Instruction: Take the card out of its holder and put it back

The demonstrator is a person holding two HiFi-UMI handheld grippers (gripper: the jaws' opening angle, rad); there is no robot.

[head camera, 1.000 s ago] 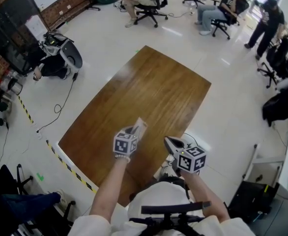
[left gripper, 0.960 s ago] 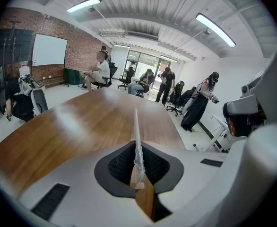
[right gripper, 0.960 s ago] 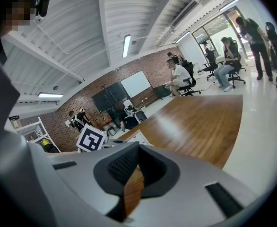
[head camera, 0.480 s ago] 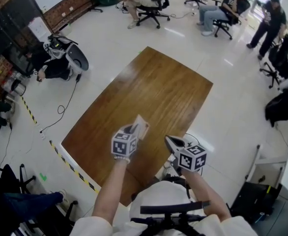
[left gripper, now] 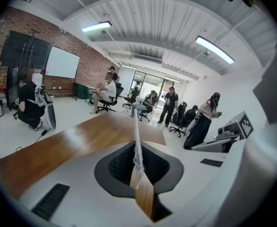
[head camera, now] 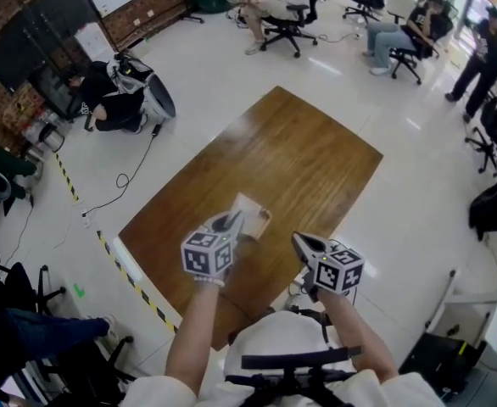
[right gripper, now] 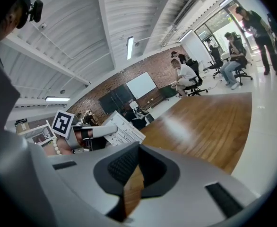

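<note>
A white printed card (head camera: 250, 209) is held above the near part of the brown wooden table (head camera: 299, 155), with my left gripper (head camera: 231, 221) shut on its near edge. In the left gripper view the card (left gripper: 136, 136) stands edge-on between the closed pads. From the right gripper view the same card (right gripper: 123, 132) shows its printed face, sticking out of the left gripper (right gripper: 97, 131). Whether a clear holder is round it I cannot tell. My right gripper (head camera: 300, 243) hangs to the right of the card, apart from it, shut with nothing in it (right gripper: 137, 151).
The table's near edge lies just below the grippers. Yellow-black tape (head camera: 131, 280) runs along the floor at the left. A person crouches by equipment (head camera: 117, 98) at far left; several people sit on office chairs (head camera: 287, 2) at the back. A cable (head camera: 121, 185) crosses the floor.
My left gripper has risen with the card still in it and come a little toward the left. The right gripper has kept its place.
</note>
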